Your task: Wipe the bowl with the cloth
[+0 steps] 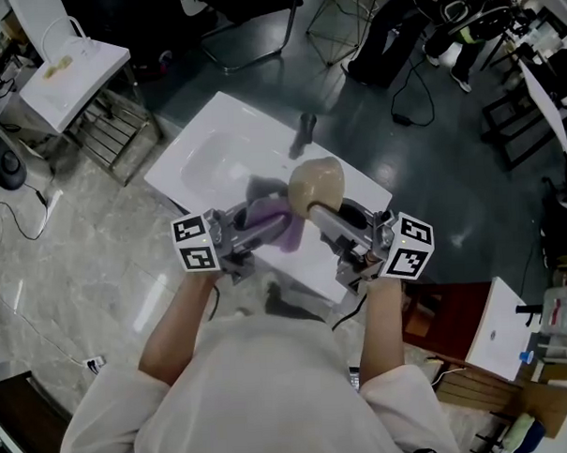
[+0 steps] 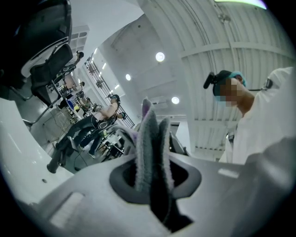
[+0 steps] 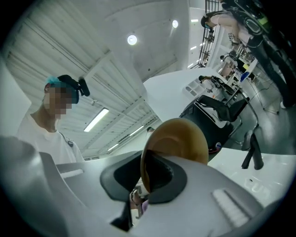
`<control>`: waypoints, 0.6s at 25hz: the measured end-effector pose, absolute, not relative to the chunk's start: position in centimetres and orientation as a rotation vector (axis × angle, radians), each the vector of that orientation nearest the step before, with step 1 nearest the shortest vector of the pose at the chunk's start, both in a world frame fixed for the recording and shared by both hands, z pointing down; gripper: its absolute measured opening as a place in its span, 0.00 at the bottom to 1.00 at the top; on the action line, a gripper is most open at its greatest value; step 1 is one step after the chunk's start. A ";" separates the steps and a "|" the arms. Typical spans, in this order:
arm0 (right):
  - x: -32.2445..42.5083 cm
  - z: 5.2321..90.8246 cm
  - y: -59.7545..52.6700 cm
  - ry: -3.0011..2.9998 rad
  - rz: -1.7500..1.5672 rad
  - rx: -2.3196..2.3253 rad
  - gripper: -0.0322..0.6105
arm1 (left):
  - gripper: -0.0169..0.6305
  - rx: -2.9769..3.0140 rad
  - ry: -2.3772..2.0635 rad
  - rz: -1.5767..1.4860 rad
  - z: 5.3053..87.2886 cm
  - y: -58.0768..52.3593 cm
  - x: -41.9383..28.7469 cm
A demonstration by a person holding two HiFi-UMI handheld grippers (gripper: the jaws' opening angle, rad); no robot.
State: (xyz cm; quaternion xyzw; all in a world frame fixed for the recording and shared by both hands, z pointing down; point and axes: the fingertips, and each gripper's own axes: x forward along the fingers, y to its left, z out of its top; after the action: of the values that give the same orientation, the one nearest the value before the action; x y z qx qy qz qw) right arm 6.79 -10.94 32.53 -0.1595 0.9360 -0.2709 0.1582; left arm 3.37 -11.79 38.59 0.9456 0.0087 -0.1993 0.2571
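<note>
In the head view a tan bowl [image 1: 317,184] is held up above the white sink top [image 1: 205,149], with my right gripper [image 1: 320,213] shut on its rim. The right gripper view shows the bowl [image 3: 178,139] standing on edge, its rim clamped between the jaws of the right gripper [image 3: 145,178]. Just left of the bowl, my left gripper [image 1: 265,226] is shut on a purple-grey cloth [image 1: 272,217]. In the left gripper view the folded cloth [image 2: 150,148] sticks up out of the left gripper [image 2: 155,185]. Cloth and bowl sit close together; I cannot tell whether they touch.
A dark faucet [image 1: 305,128] stands at the back of the sink top. A white chair [image 1: 70,61] is at the far left, a white board on wooden furniture [image 1: 499,329] at the right. Cables and equipment lie on the floor behind.
</note>
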 end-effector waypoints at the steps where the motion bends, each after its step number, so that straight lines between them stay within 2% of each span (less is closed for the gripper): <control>1: 6.7 32.7 -11.3 2.679 -0.774 -0.490 0.08 | 0.11 2.567 0.030 -0.541 38.5 -11.5 3.5; 8: 6.9 36.1 -14.5 2.596 -0.873 -0.828 0.07 | 0.11 2.643 0.105 -0.529 36.8 -10.0 4.1; 15: 6.7 38.2 -14.7 2.588 -0.980 -0.925 0.07 | 0.12 2.808 0.075 -0.471 34.7 -10.2 4.2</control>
State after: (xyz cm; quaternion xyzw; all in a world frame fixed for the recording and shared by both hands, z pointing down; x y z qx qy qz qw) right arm 6.75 -14.67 38.20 -0.3150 0.8814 -0.3338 0.1115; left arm 4.22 -10.25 34.74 0.9752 0.0262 -0.1637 0.1464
